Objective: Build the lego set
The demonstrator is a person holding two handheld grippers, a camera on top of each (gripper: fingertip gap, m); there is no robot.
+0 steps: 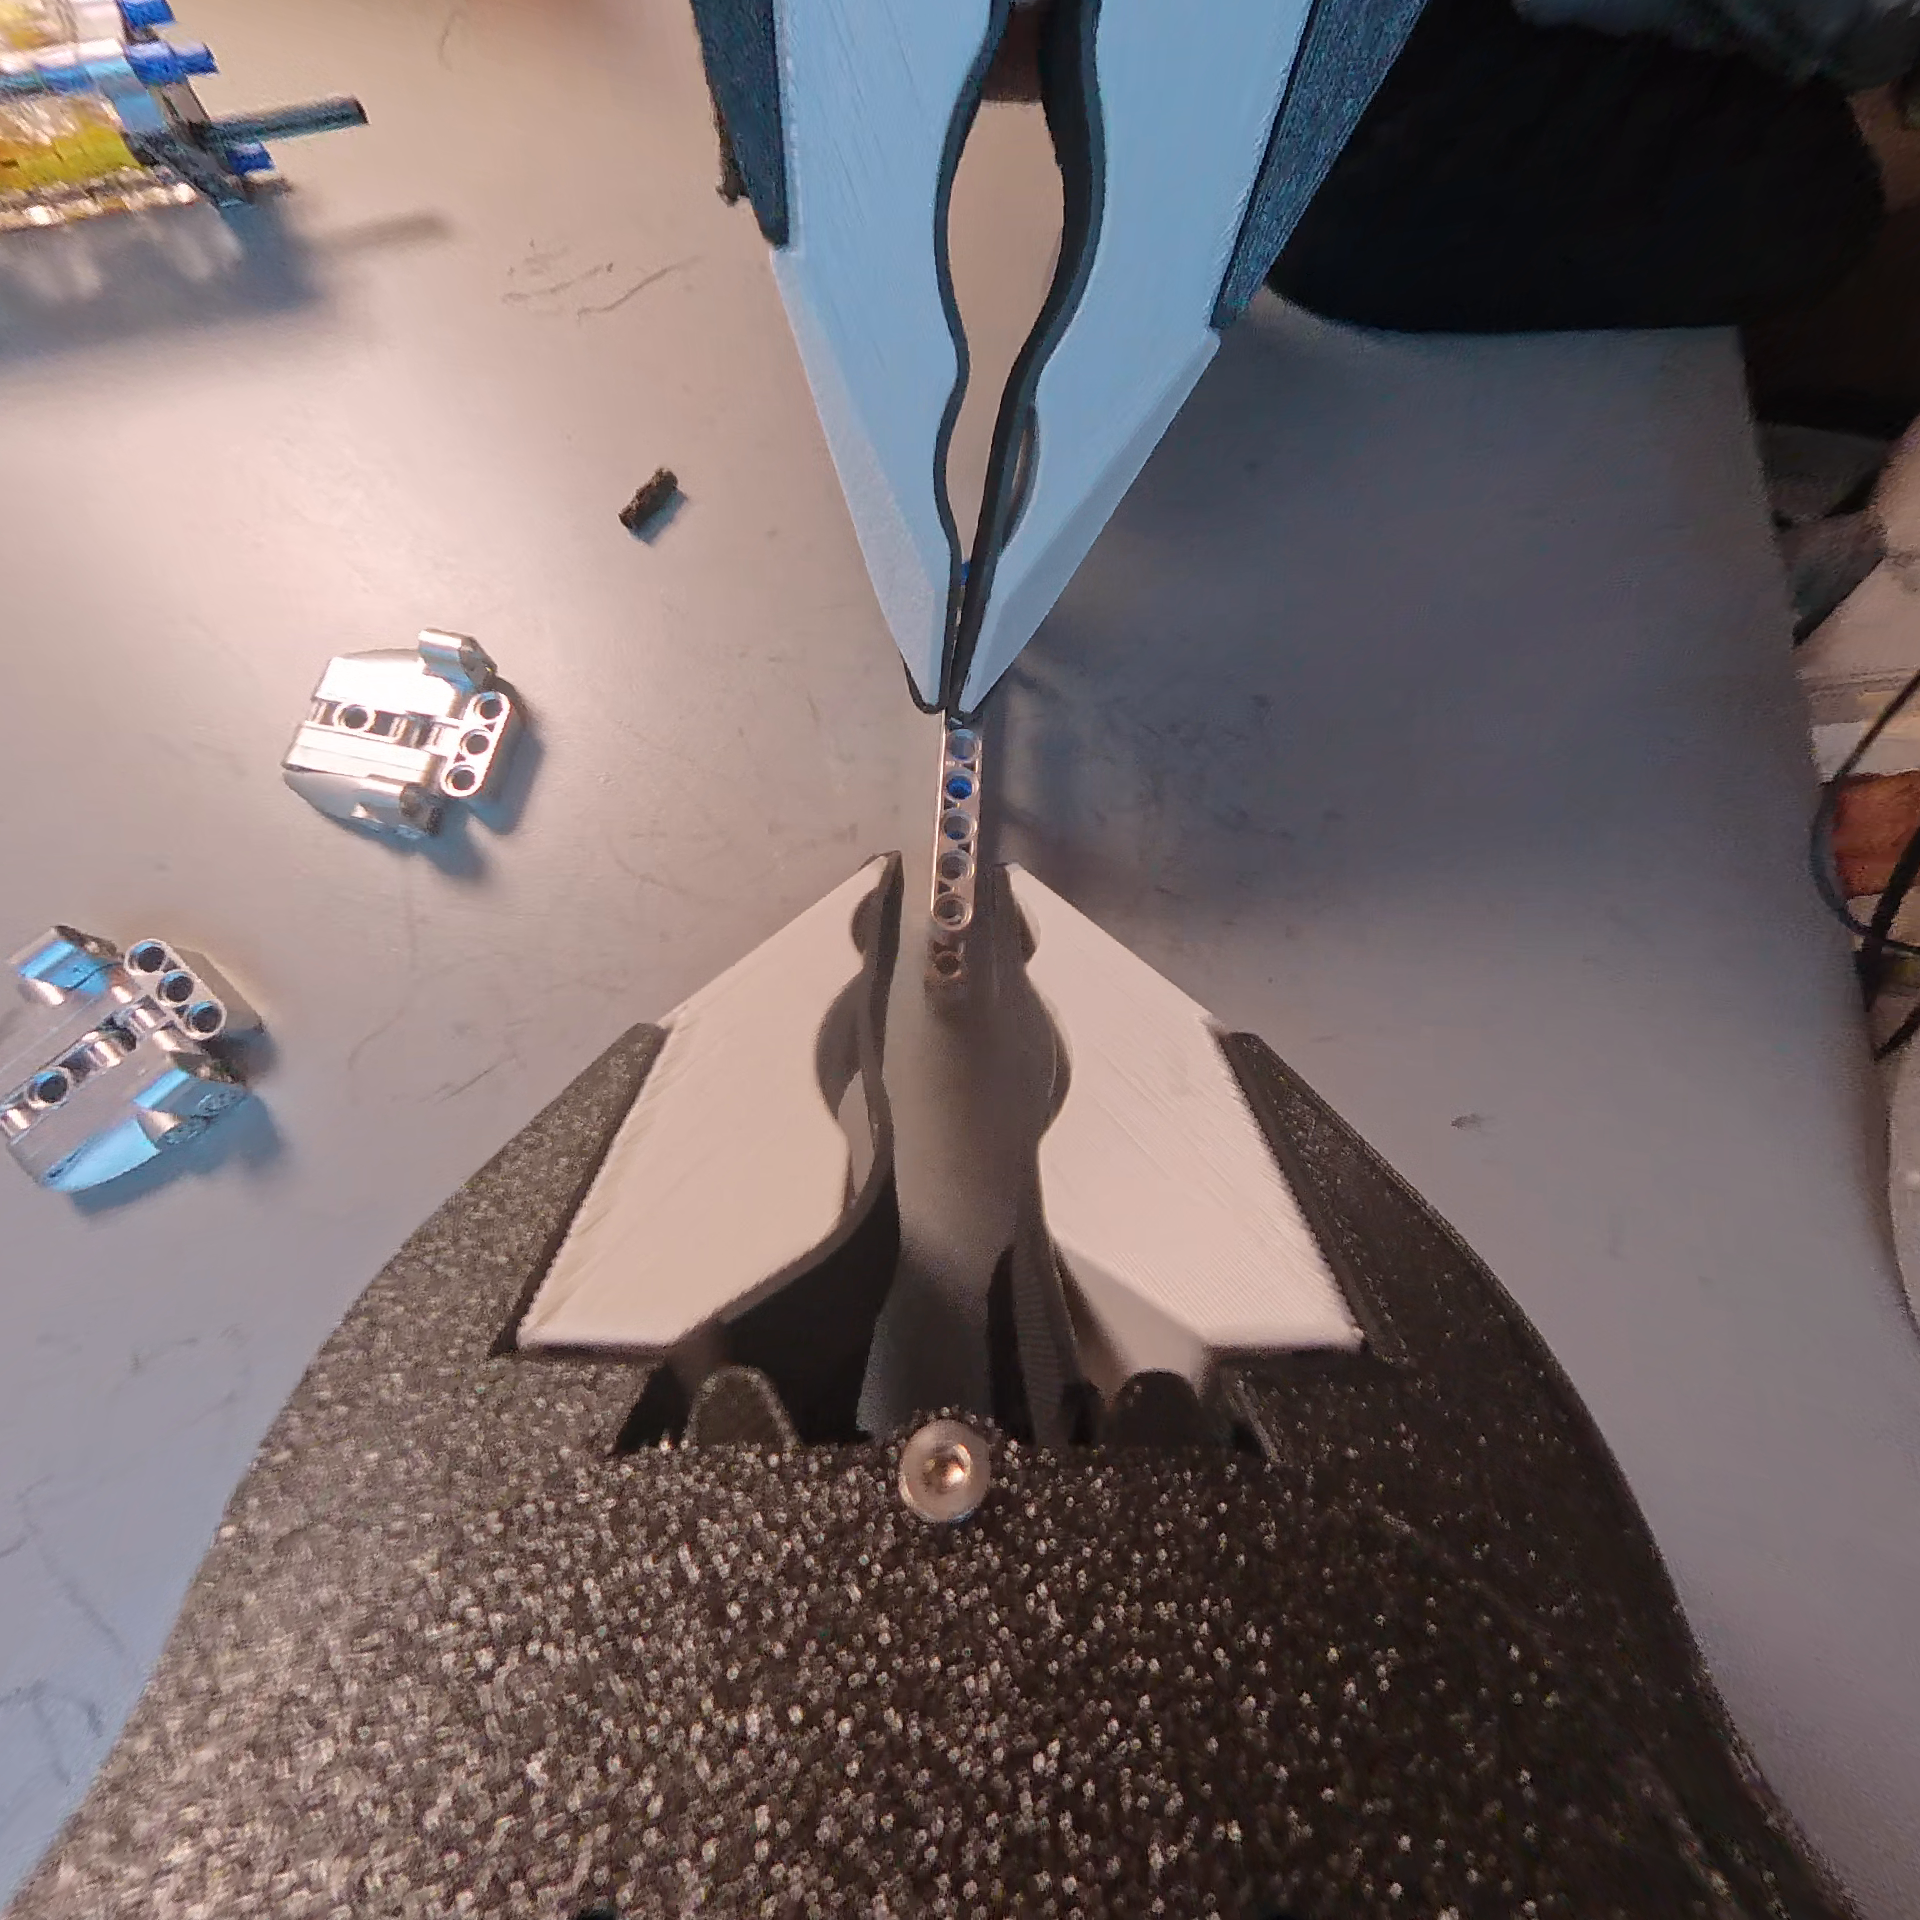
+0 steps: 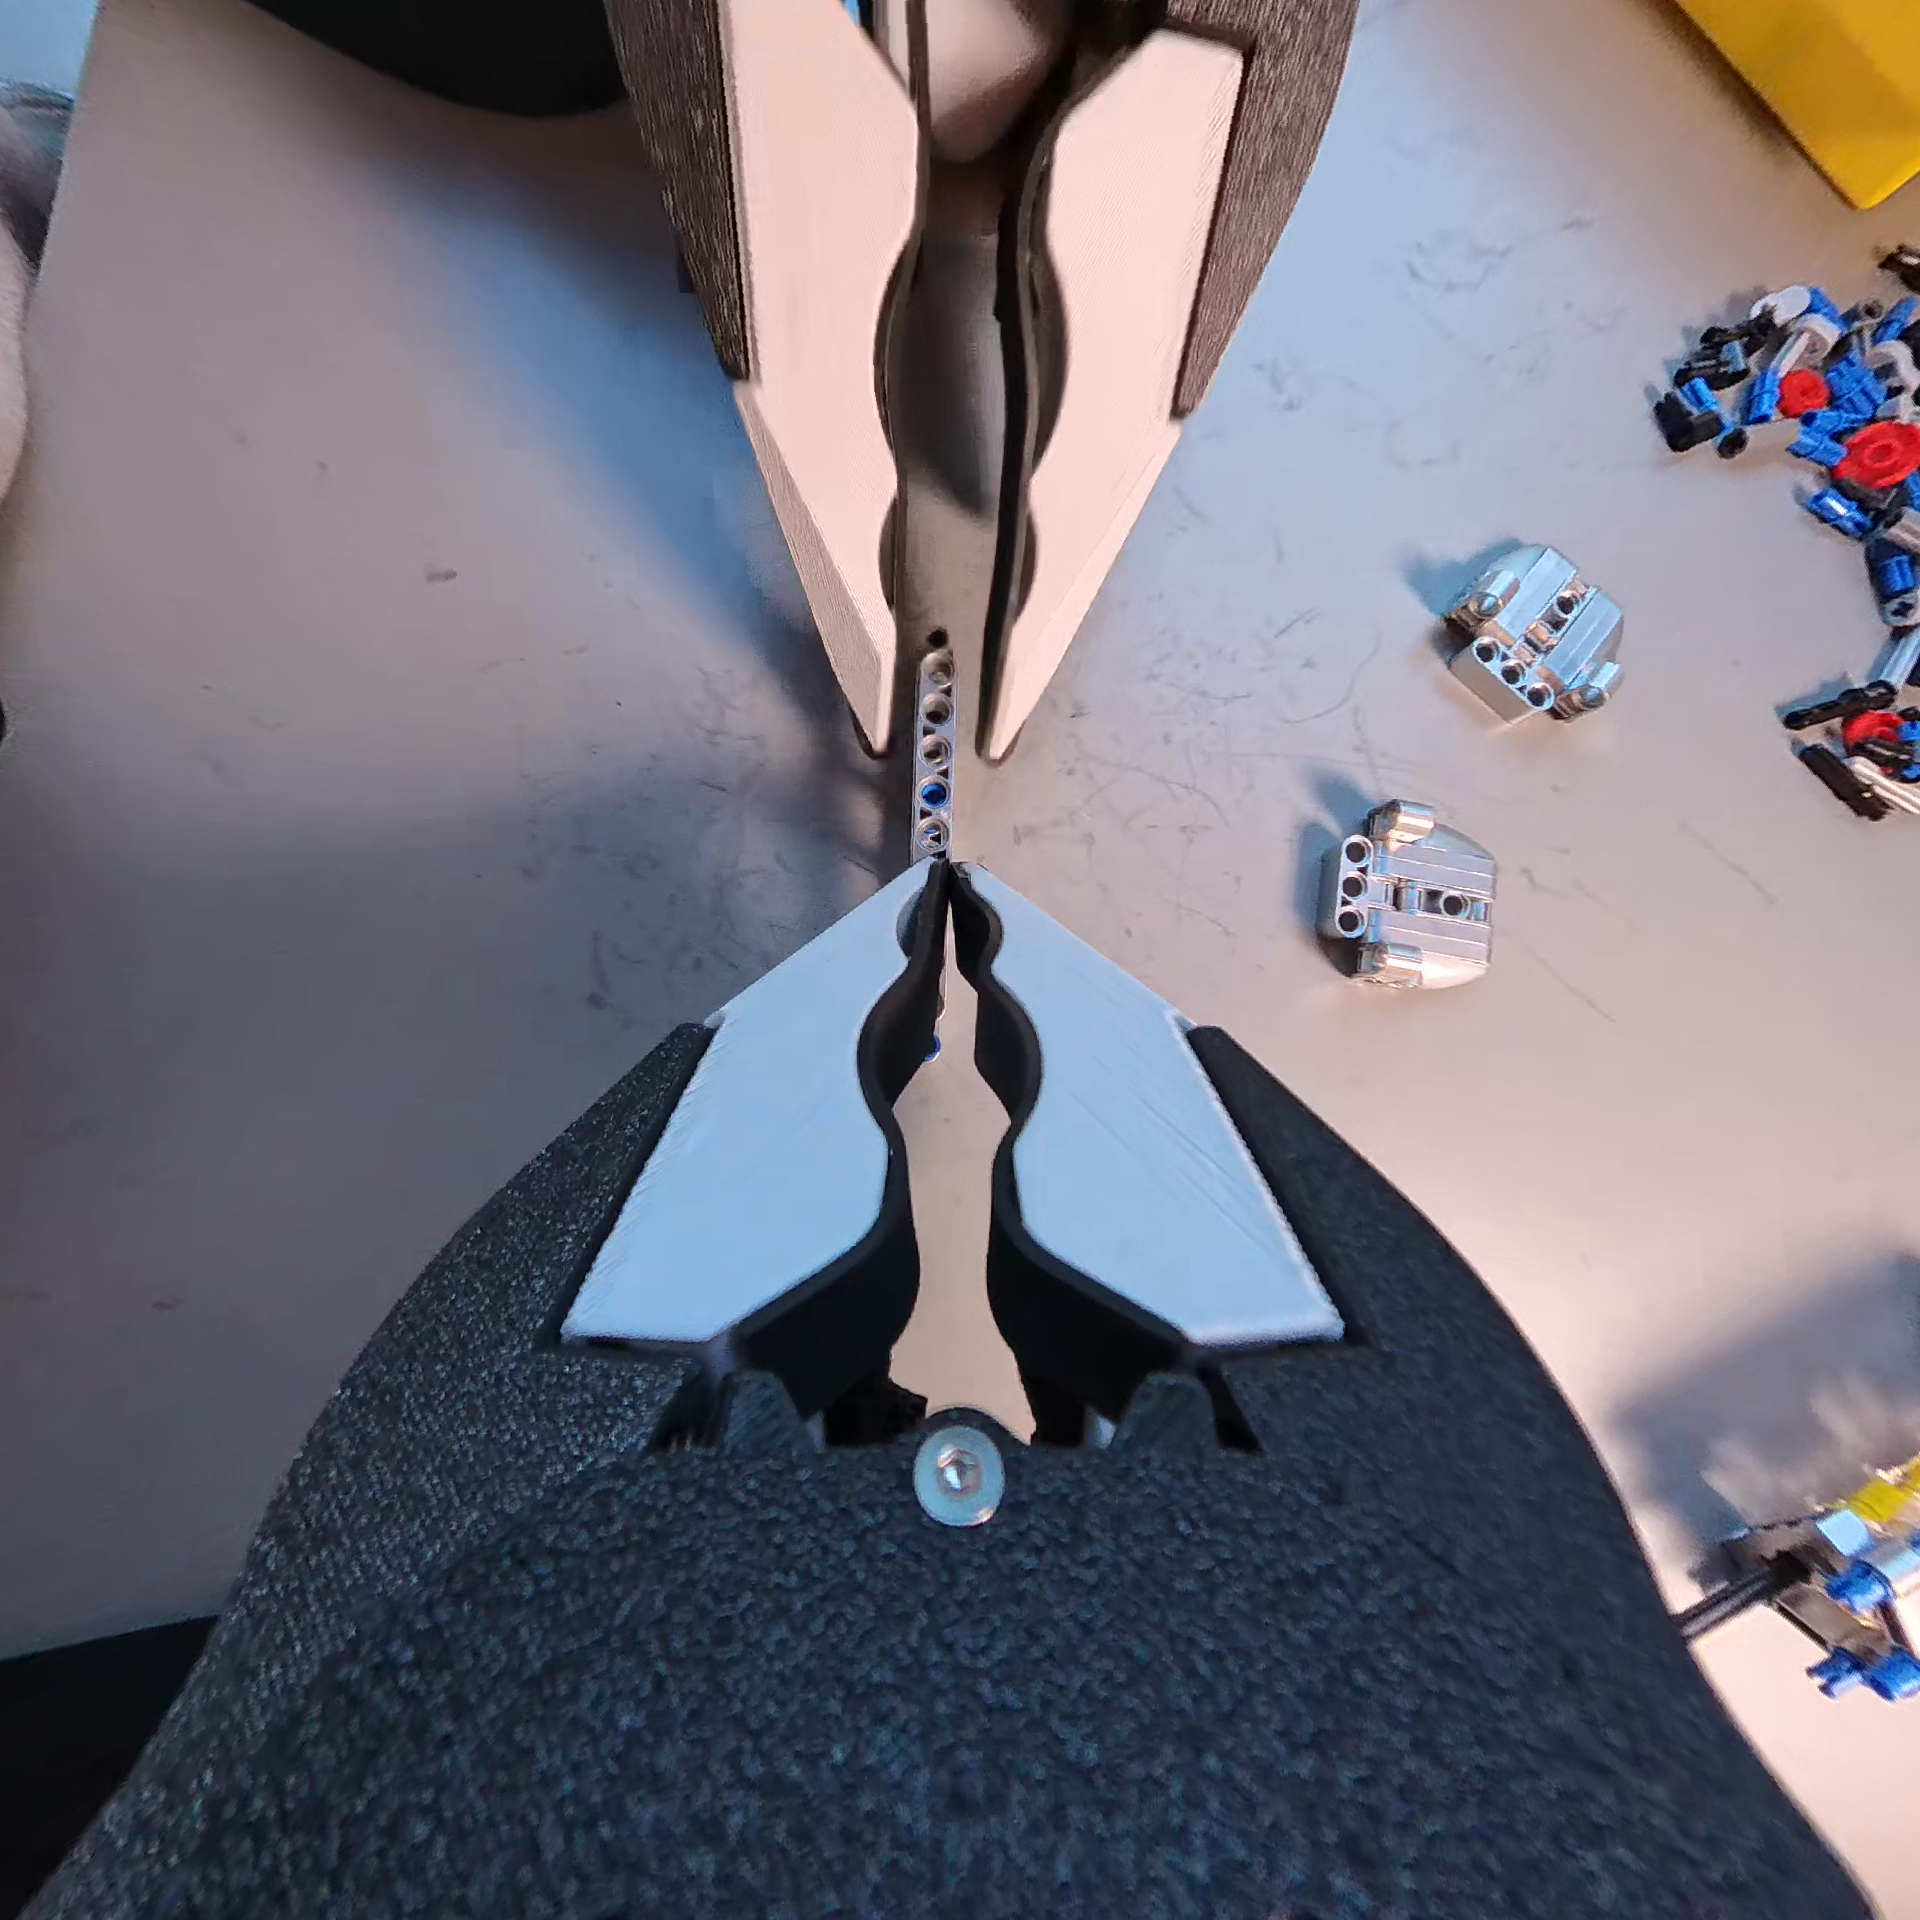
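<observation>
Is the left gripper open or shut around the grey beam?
Open. In the right wrist view the left gripper has clear gaps either side of the beam. The right gripper is shut on its other end.

Silver parts (image 2: pixel 1403 894) beside bare tabletop (image 2: pixel 416 831)

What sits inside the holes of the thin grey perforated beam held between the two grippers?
One hole of the thin grey perforated beam holds a blue pin; the others look empty. Holes under the right gripper are covered.

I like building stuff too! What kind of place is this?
Probably a workbench for building toy models. Loose silver panel pieces and a pile of small blue, black and red connector parts lie on a scuffed grey tabletop, beside a part-built model.
</observation>
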